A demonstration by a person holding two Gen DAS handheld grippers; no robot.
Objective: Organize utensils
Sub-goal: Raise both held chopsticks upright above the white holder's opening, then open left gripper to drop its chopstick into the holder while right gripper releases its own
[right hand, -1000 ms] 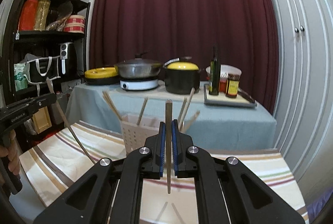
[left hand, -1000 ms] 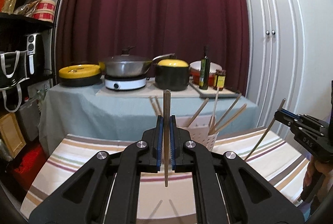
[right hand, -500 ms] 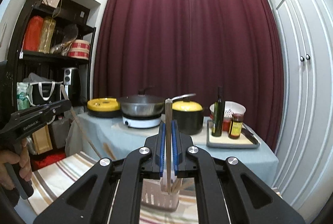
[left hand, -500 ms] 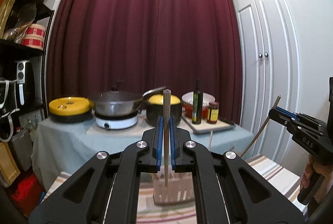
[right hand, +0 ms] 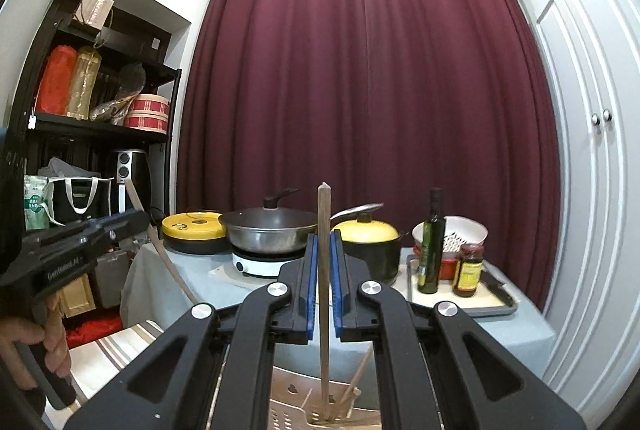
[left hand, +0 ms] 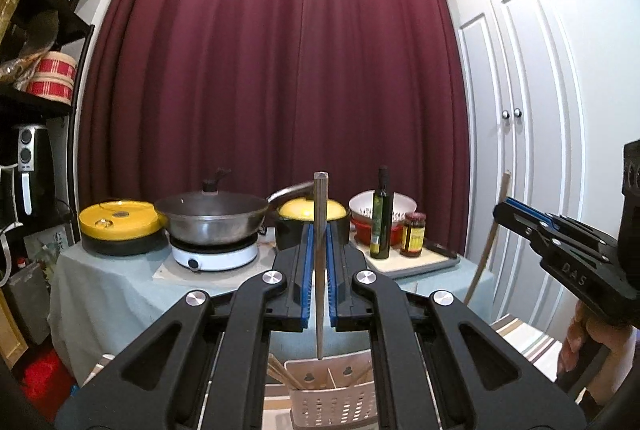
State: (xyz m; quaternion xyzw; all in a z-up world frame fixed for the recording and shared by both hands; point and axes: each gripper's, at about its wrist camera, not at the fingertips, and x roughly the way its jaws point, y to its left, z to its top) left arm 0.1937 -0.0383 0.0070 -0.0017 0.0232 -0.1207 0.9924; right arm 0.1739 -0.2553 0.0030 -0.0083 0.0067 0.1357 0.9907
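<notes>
Chopstick (left hand: 321, 262) in each tool, left (left hand: 319, 262) and right (right hand: 324, 270) pinched mid-shaft above the basket (left hand: 334, 396): light, stiff, likely slippery.

Matt wooden chopsticks (right hand: 324, 294) stand in a perforated white plastic holder (left hand: 332, 400). Behind, a brushed-metal wok (left hand: 212, 216) gleams before heavy maroon cloth curtains (left hand: 280, 70).

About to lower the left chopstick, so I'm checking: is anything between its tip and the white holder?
Nothing visible blocks it. The chopstick in the left hand-held gripper hangs upright, tip just above the white holder. Other chopsticks lean at the holder's left side, beside the path.
</notes>
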